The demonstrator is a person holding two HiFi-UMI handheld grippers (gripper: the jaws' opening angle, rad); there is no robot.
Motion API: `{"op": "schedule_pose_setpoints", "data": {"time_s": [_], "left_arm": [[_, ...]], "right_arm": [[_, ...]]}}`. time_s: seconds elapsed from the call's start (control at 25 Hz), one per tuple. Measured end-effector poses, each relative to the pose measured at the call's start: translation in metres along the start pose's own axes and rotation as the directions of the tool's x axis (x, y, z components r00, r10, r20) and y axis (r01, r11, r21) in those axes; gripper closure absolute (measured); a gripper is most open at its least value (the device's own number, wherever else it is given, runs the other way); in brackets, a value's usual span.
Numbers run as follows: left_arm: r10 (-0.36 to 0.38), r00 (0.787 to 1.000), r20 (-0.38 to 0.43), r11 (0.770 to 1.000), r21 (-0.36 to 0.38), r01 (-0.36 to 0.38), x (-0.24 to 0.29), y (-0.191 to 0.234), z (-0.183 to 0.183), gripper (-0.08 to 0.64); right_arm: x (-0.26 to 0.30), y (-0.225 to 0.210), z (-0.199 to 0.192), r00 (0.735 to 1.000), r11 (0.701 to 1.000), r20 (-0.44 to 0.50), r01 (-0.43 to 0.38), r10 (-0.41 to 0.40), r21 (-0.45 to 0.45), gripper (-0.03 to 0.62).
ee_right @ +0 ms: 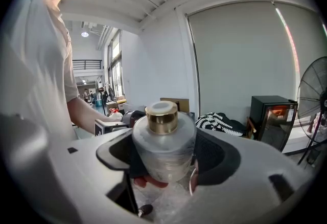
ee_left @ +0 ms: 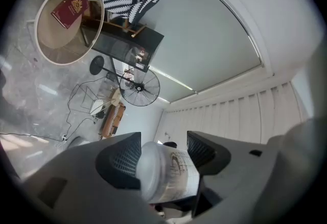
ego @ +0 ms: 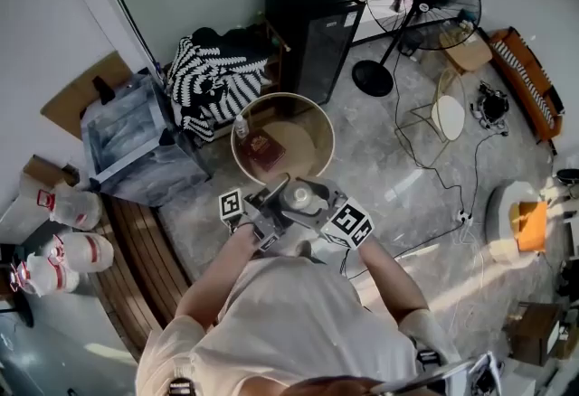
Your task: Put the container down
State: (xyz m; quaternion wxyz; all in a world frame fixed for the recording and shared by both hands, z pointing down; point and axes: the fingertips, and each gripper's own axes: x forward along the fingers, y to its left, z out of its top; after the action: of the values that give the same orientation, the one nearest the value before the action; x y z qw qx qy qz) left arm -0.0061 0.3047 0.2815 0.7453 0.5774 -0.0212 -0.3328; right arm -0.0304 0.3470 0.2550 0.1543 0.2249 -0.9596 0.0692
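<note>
Frosted translucent container with a round gold cap (ee_right: 163, 141) is up in the air, caught between both tools and not resting on anything. The right gripper (ee_right: 163, 154) is clamped on it: in the right gripper view the body fills the gap, with a dark pad against each side and the cap standing upright above the jaws. The left gripper (ee_left: 163, 155) also has it between its jaws. The frosted body (ee_left: 166, 172) touches the near pad and overlaps the far one, so I judge this a grip too, though less surely. From the head view, the two tools meet tip to tip around the container (ego: 299, 197), with the left gripper (ego: 274, 207) on one side and the right gripper (ego: 324, 204) on the other.

Step in hand: carry and approach, with the set-down not yet done. The likely target is the beige round table with a pale rim (ego: 322, 125), just ahead of the tips and lower. A dark red book (ego: 264, 153) and a small clear bottle (ego: 242, 126) already sit on its side nearer the left gripper.

Next move calls for:
- moving forward over the bare part of the tabletop, on the right gripper's side of the book
- lowering with the cap kept up until the base sits flat
- only then spreading the jaws and backing off

Risk: letting go early or tilted would tip it.
</note>
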Motion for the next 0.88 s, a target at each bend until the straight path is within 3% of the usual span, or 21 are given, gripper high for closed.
{"op": "schedule_pose_setpoints", "data": {"time_s": [0.88], "left_arm": [[0.014, 0.997, 0.076, 0.998, 0.061, -0.018, 0.058, 0.047, -0.019, 0.293]], "right_arm": [[-0.061, -0.043, -0.035, 0.995, 0.995, -0.012, -0.097, 0.096, -0.036, 0.258]]}}
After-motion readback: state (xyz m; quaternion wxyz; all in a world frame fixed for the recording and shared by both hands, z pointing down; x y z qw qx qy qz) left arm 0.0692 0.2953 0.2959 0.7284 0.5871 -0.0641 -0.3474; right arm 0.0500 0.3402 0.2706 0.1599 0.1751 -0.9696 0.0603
